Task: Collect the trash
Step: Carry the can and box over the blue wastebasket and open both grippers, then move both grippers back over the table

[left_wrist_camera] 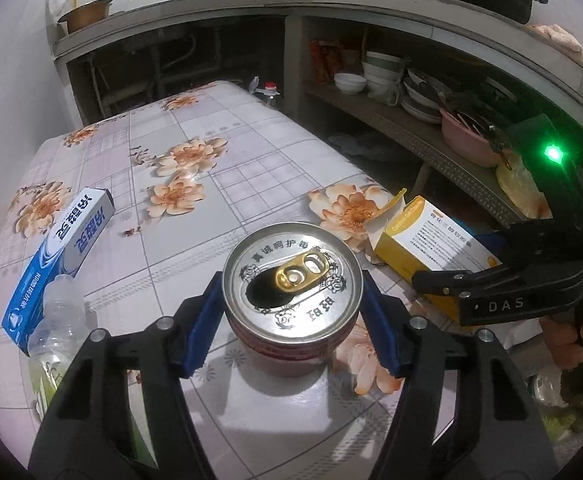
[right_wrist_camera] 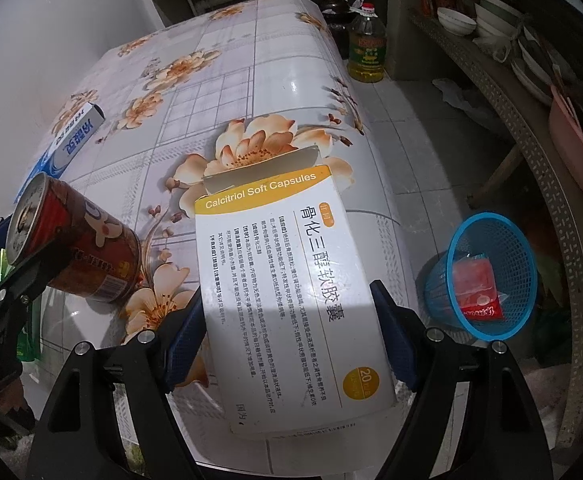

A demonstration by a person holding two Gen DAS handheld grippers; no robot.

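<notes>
A red drink can (left_wrist_camera: 291, 280) with an opened silver lid stands between the blue pads (left_wrist_camera: 201, 320) of my left gripper (left_wrist_camera: 291, 280), which press on its sides. In the right wrist view the same can (right_wrist_camera: 79, 248) shows at the left, with a black finger across it. My right gripper (right_wrist_camera: 287, 288) is shut on a white and yellow capsule box (right_wrist_camera: 287, 280) with its flap open, at the table's right edge. That box (left_wrist_camera: 431, 240) also shows in the left wrist view. A blue and white toothpaste box (left_wrist_camera: 59, 256) and a clear plastic bottle (left_wrist_camera: 55, 320) lie at the left.
The table (left_wrist_camera: 211, 140) wears a flowered cloth. A blue mesh basket (right_wrist_camera: 487, 276) on the floor to the right holds a red wrapper (right_wrist_camera: 477, 288). An oil bottle (right_wrist_camera: 365, 48) stands beyond the table. Shelves with bowls (left_wrist_camera: 391, 80) run along the right.
</notes>
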